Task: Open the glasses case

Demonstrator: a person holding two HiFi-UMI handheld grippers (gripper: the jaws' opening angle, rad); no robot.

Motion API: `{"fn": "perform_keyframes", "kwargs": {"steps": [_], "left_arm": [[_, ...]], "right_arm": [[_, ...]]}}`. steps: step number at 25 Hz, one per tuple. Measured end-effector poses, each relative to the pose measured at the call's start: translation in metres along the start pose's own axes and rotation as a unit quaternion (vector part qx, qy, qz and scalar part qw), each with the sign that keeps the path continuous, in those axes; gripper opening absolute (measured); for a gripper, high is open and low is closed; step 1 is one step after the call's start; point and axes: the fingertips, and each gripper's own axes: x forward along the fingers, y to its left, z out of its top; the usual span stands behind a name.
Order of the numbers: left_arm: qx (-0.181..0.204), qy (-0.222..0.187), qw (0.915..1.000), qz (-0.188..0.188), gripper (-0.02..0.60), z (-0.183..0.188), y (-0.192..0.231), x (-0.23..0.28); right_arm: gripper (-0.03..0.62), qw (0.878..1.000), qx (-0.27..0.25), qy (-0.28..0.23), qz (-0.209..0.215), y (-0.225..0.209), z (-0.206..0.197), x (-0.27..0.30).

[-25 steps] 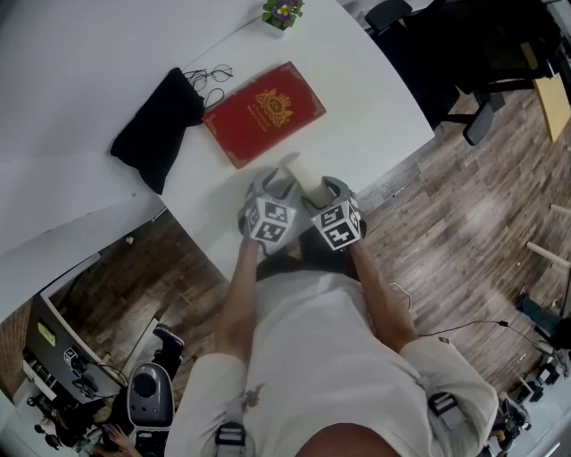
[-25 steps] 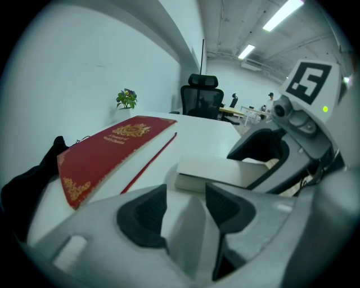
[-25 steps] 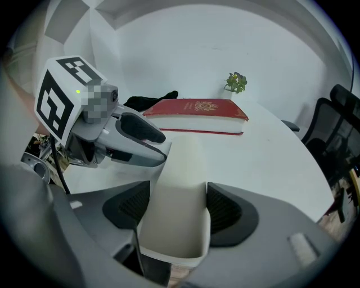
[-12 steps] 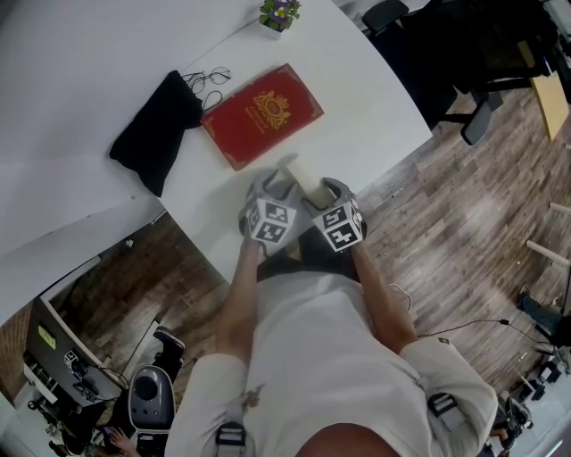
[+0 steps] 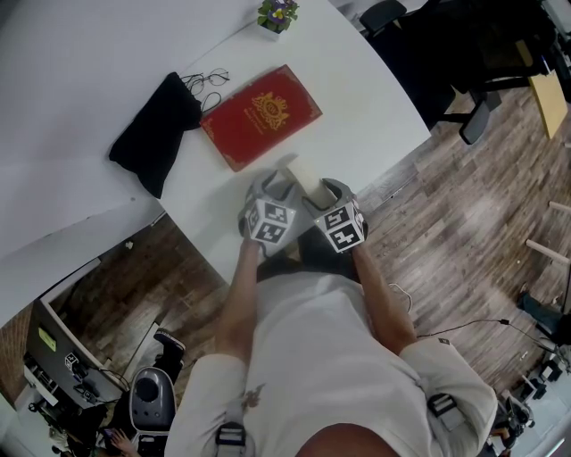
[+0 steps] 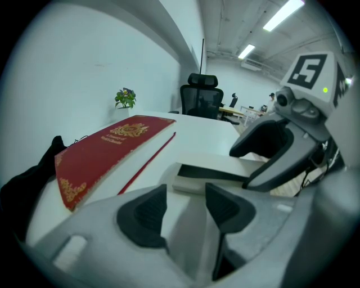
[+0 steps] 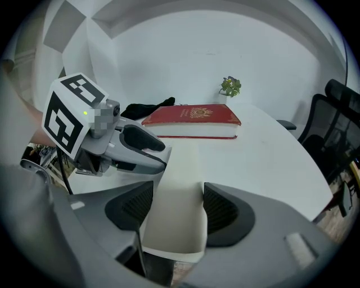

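While my left tool (image 6: 185, 207) clamps one end of the glasses case (image 7: 179, 169), five o'clock from the red book (image 5: 263, 112) on the surface (image 5: 366, 107), my right tool (image 7: 175, 209) has just been closing its jaws onto the other end; judging by the thin dark slit, opening has barely begun.

Curved white table (image 5: 375, 107) sits against a plain white wall (image 6: 84, 67). Floor is grey-brown wood plank (image 5: 464, 232). Black office chairs (image 5: 482, 54) at the table's far end, one high-backed with a headrest. Ceiling strip lights (image 6: 284, 14) are on, with open office beyond. Dark monitor (image 5: 49, 344) sits low on the left. Cables (image 5: 464, 326) lie loose on the floor.
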Motion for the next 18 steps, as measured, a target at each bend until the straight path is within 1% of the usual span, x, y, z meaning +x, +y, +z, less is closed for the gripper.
{"fn": "perform_keyframes", "kwargs": {"steps": [18], "left_arm": [[-0.001, 0.0, 1.0, -0.001, 0.216, 0.001, -0.001, 0.0]], "right_arm": [[0.227, 1.0, 0.003, -0.017, 0.0, -0.004, 0.007, -0.011]]}}
